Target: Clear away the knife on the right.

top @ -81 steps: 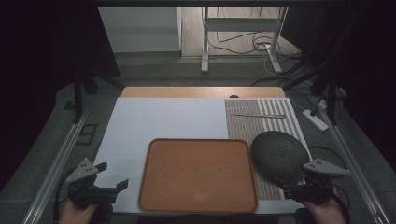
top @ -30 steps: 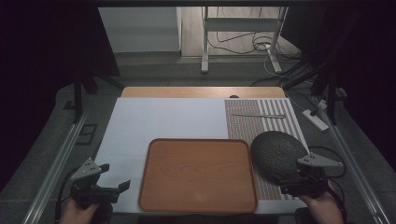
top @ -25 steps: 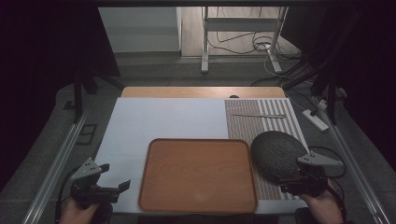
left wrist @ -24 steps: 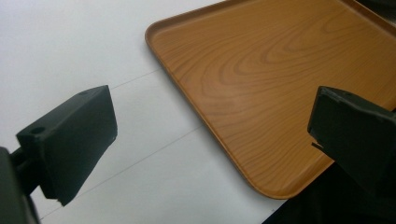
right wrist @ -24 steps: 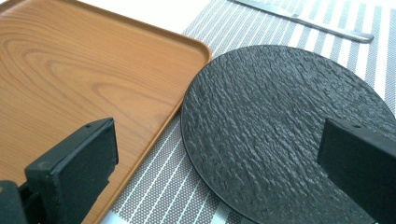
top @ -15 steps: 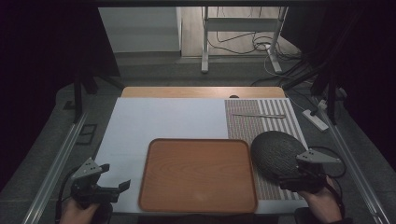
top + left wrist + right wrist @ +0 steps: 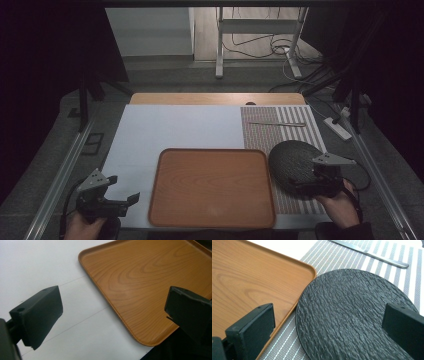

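A: What lies on the table?

B: A white mat [image 7: 170, 131] covers most of it. A wooden tray [image 7: 212, 185] sits at the near middle, empty. To its right is a striped placemat [image 7: 272, 127], and on that a dark, rough-textured round plate [image 7: 292, 160]. The plate's left edge lies just beside the tray's right rim; from the right gripper view, the two look touching or nearly so, and I cannot tell which.

A: Where is the right gripper?

B: The right gripper [image 7: 305, 183] is at the near right, over the near edge of the plate. In the right gripper view, its jaws stand wide apart, one over the tray's corner and one over the plate's right side, with the plate's surface showing between them. They grip nothing.

A: And the left one?

B: The left gripper [image 7: 131, 199] is at the near left corner, over the white mat, just left of the tray. Its jaws are also spread wide and empty. In the left gripper view, one jaw hangs over the mat and the other over the tray's near corner.

A: Anything else?

B: A slim metal knife [image 7: 277, 124] lies across the far end of the placemat, well apart from the plate.
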Motion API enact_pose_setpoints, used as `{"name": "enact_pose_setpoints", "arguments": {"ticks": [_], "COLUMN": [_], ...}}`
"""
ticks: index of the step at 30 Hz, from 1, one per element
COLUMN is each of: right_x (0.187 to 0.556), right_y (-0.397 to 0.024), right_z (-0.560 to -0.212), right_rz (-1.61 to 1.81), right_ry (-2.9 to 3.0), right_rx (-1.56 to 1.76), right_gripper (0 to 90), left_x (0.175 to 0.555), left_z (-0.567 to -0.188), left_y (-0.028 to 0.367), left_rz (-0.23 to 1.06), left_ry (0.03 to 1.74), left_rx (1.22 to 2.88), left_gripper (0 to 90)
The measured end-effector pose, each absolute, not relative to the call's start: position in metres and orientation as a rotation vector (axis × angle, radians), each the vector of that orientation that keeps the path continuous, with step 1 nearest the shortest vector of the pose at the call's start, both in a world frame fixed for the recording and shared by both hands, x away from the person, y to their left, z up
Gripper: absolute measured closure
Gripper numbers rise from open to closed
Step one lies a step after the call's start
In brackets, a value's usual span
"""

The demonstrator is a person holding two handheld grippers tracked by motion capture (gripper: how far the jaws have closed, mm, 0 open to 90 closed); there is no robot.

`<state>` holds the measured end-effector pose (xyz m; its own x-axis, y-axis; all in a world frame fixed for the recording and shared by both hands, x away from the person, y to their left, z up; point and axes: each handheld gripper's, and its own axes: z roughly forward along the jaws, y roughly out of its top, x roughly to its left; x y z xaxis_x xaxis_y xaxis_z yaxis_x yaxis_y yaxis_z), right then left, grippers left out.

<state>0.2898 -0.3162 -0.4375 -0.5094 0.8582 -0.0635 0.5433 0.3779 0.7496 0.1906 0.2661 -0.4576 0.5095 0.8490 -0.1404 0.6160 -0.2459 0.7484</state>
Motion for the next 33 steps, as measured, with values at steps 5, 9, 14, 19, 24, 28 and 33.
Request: {"name": "enact_pose_setpoints", "arguments": {"ticks": [5,9,14,19,24,28,33], "right_x": [0.301,0.311,0.323,0.334,0.347,0.359,0.369], "right_y": [-0.314,-0.311,-0.308,-0.309,-0.308,-0.306,-0.305], "right_z": [-0.438,-0.439,-0.441,-0.443,-0.447,-0.448,-0.452], "right_rz": [0.948,0.944,0.93,0.934,0.925,0.905,0.92], "right_ry": [2.192,2.194,2.197,2.218,2.238,2.236,2.252], "right_rx": [1.212,1.208,1.2,1.205,1.194,1.177,1.186], "right_gripper": [0.0,0.0,0.0,0.0,0.0,0.0,0.0], "left_x": [0.191,0.191,0.191,0.191,0.191,0.191,0.191], "left_z": [-0.458,-0.458,-0.458,-0.458,-0.458,-0.458,-0.458], "left_y": [0.266,0.265,0.265,0.265,0.265,0.265,0.266], "left_rz": [0.378,0.384,0.384,0.385,0.384,0.383,0.377], "left_ry": [1.202,1.199,1.201,1.205,1.205,1.207,1.209], "left_rx": [1.972,1.982,1.983,1.981,1.983,1.981,1.976], "left_gripper": [1.7,1.6,1.5,1.1,1.0,0.8,0.7]}}
